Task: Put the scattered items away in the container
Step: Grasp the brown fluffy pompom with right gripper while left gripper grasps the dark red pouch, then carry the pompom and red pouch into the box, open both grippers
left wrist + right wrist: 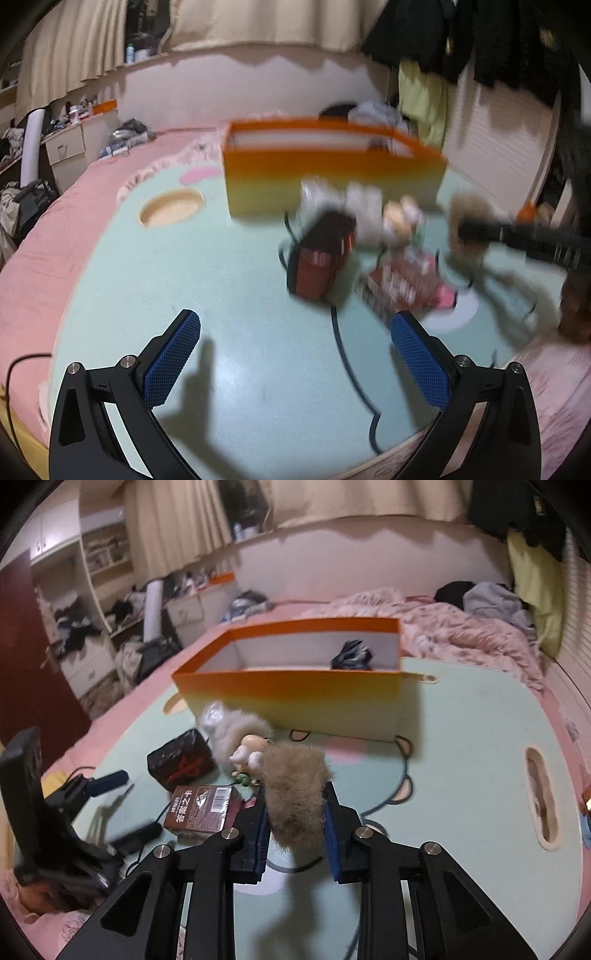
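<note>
Right gripper (295, 808) is closed on one tan fur pompom (293, 786), which I see pressed between both blue pads, at 6 o'clock from the orange box (288, 694) and apart from it. My left gripper (295, 358) has its jaws spread wide with nothing between them, hovering over bare mat. I work above a pale green play mat (461, 746) printed with a cartoon outline and cut with oval slots, laid on a pink bedspread (44, 229). One orange box stands on the mat, open at the top, with one dark crumpled item (351, 655) inside at its right end. At 7 o'clock from the box I count one white fluffy pompom (236, 734), one small pale figurine (249, 755), one black wrapped packet with red print (181, 758) and one brown card box with a barcode (203, 806); a black cable (347, 362) runs across the mat. Around the bed I see cream curtains (258, 22), a drawer unit (70, 151), hanging dark clothes (461, 40) and a rumpled pink blanket (461, 627).
</note>
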Tool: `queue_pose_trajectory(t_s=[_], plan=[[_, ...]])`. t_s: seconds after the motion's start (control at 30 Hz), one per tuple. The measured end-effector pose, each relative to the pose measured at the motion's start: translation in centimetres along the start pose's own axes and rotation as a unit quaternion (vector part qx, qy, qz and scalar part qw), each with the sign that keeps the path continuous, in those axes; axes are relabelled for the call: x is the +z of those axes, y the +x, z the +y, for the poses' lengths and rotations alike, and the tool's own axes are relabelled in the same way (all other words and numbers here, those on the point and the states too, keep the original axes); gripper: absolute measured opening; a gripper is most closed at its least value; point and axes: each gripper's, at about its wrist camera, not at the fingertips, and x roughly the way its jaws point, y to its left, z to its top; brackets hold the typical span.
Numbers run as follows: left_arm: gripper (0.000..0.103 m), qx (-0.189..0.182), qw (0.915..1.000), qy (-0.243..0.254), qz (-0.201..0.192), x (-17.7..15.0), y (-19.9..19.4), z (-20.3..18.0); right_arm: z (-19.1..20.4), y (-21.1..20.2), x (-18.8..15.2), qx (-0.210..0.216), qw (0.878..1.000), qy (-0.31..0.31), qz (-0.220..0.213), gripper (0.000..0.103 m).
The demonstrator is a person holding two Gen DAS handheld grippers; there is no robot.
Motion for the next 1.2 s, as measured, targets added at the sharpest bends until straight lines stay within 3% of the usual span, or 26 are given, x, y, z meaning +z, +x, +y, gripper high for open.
queue_pose_trajectory(t_s=[0.13, 0.17, 0.3, 0.4, 0.47, 0.53, 0.6, 0.67, 0.77, 0.9, 1.03, 1.2], plan=[[0.102, 0.0, 0.9996, 0.011, -0.026, 3.1, -0.4, 0.3, -0.3, 0.4, -0.3, 0.006, 1.0, 0.012, 0.008, 0.024], [0.097, 0.0, 0.9994, 0.022, -0.025, 3.7, -0.1, 0.1, -0.4, 0.4, -0.3, 0.006, 1.0, 0.012, 0.009, 0.024], [0.091, -0.011, 0.9972, 0.073, 0.005, 4.7, 1.9, -0.7, -0.6, 0.2, -0.1, 0.005, 1.0, 0.014, 0.005, 0.024], [0.087, -0.027, 0.996, 0.082, 0.021, 4.6, 3.5, -0.9, -0.7, 0.2, -0.2, 0.007, 1.0, 0.019, 0.006, 0.024], [0.066, -0.044, 0.9954, 0.078, 0.035, 4.6, 4.4, -0.7, -0.8, 0.1, -0.3, 0.007, 1.0, 0.02, 0.007, 0.024], [0.056, -0.058, 0.9946, 0.066, 0.055, 4.7, 5.5, -0.5, -0.9, 0.0, -0.3, 0.007, 1.0, 0.021, 0.007, 0.024], [0.052, -0.071, 0.9931, 0.055, 0.074, 4.7, 6.5, -0.5, -0.9, 0.0, -0.3, 0.008, 1.0, 0.021, 0.007, 0.025], [0.029, -0.083, 0.9924, 0.052, 0.075, 4.5, 6.6, -0.7, -1.0, 0.0, -0.4, 0.008, 1.0, 0.023, 0.007, 0.025], [0.029, -0.08, 0.9935, 0.054, 0.062, 4.1, 5.9, -1.2, -1.1, 0.0, -0.5, 0.006, 1.0, 0.025, 0.008, 0.025], [0.029, -0.108, 0.9934, 0.013, 0.038, 3.4, 3.0, -0.7, -0.9, 0.0, -0.7, -0.006, 1.0, 0.019, 0.014, 0.025], [0.029, -0.044, 0.9988, 0.022, 0.006, 1.8, 0.3, -0.9, -0.5, 0.1, -1.1, -0.029, 0.999, 0.005, 0.022, 0.025], [0.029, -0.041, 0.999, -0.005, 0.015, 0.0, 0.4, -0.4, -0.3, -0.1, -1.4, -0.04, 0.999, -0.005, 0.021, 0.025]])
